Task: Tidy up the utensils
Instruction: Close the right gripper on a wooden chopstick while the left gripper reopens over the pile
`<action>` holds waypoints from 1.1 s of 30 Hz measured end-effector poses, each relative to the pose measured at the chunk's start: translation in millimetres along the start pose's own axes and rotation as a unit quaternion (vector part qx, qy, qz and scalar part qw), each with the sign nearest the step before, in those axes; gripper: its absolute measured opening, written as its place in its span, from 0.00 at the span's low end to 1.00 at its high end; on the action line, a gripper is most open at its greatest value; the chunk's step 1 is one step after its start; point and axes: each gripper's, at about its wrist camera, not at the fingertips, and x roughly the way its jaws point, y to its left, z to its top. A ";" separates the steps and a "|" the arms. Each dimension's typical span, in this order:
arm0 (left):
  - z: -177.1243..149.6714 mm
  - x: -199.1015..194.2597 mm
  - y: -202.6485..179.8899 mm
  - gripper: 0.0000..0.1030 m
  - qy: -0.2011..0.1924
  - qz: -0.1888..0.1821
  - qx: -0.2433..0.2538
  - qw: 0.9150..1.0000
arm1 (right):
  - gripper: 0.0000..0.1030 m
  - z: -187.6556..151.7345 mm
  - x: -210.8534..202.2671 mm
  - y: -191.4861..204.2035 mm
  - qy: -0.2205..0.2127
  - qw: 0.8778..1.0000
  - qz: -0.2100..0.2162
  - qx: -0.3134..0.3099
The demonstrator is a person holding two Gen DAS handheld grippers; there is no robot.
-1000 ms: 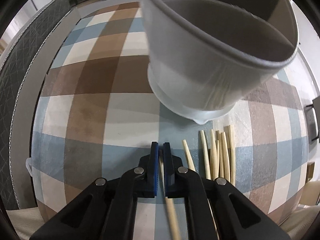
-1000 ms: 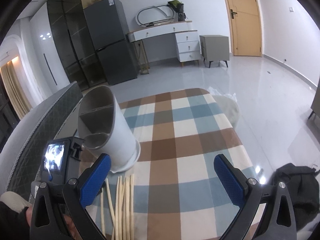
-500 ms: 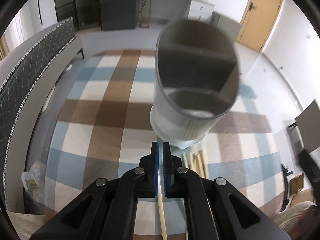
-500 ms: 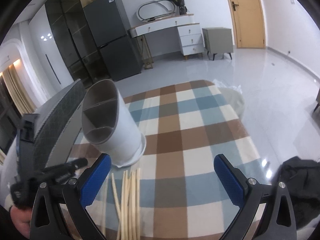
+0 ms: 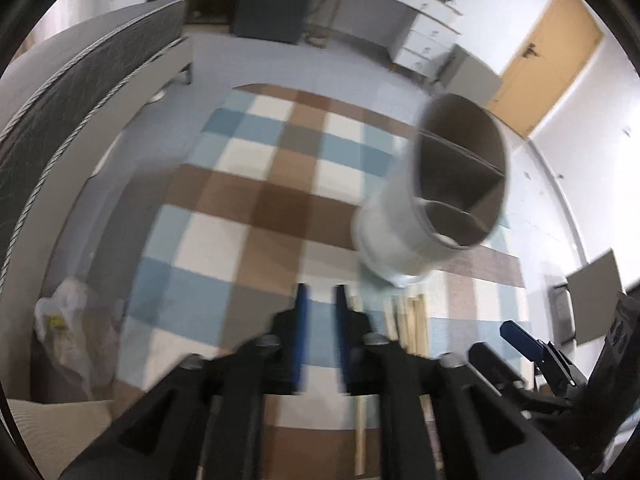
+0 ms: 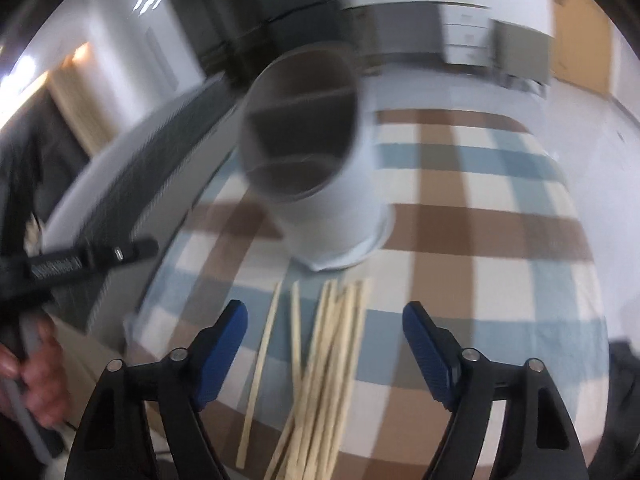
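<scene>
A white, divided utensil holder (image 5: 404, 240) (image 6: 340, 208) stands on the checked tablecloth (image 5: 240, 220). In front of it lies a bundle of pale chopsticks (image 6: 336, 352) (image 5: 410, 320). My left gripper (image 5: 320, 300) hangs above the cloth to the left of the bundle; its jaws are opening and nothing is between them. One chopstick (image 5: 361, 424) runs under its right finger. My right gripper (image 6: 326, 340) hovers over the bundle, jaws closing. The chopsticks show between its blue pads (image 6: 230, 340), which do not touch them. A single chopstick (image 6: 262, 360) lies apart on the left.
A grey quilted sofa (image 5: 60, 100) runs along the table's left side, with a plastic bag (image 5: 72, 320) on the floor beside it. A hand (image 6: 36, 380) holds the left tool at the left edge. A dark bag (image 6: 624, 400) sits off the table's right side.
My left gripper rose and drew back from the holder. Its jaws parted and let go of the chopstick. My right gripper dropped over the bundle and its jaws narrowed.
</scene>
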 end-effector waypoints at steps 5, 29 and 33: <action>8.7 -12.6 25.2 0.51 -0.027 -0.012 -0.049 0.998 | 0.66 8.8 49.2 35.6 0.057 0.996 -0.011 -0.071; 18.7 5.4 62.4 0.56 0.020 -0.005 -0.124 0.992 | 0.04 8.7 54.6 38.8 0.035 0.996 -0.024 -0.073; 11.5 23.3 46.6 0.56 0.050 -0.001 -0.087 0.995 | 0.04 8.4 13.3 11.3 -0.021 1.000 0.006 -0.017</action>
